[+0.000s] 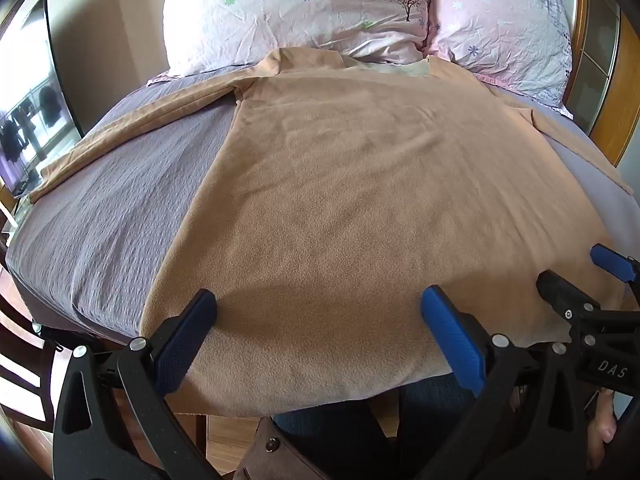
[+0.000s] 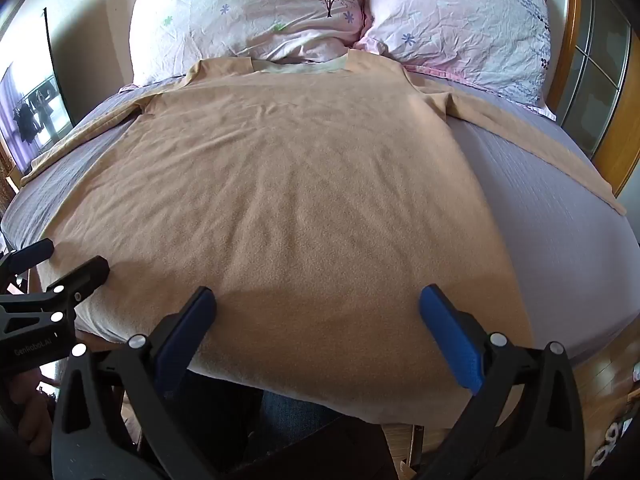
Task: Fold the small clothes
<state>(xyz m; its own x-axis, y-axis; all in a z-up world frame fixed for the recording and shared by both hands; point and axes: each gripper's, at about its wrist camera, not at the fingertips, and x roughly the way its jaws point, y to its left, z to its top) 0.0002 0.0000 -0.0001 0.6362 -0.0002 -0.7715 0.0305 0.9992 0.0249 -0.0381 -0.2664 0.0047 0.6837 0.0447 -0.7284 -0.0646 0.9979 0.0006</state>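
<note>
Hovering: I have both grippers low at the near edge of the bed (image 1: pixel 100 216), above the hem of the shirt (image 1: pixel 360 184).
Shirt: a tan long-sleeved top, spread flat and filling the middle of both views, collar at the top of the frame against the pillows (image 2: pixel 360 12).
Sleeves: one runs toward the left edge of the frame, the other toward the right edge, both lying straight on the sheet.
Why so laid: flat with arms out, I judge it is ready for a first fold, with no fold made yet.
Left gripper (image 1: pixel 318 306): jaws wide apart, nothing between them; the hem lies directly beneath, at the lower centre of the left view.
Right gripper (image 2: pixel 318 306): jaws likewise spread and empty, over the hem nearer the shirt's right side.
Contact: I cannot tell whether the tips touch the cloth.
Next, I think: pinching the hem corners.
</note>
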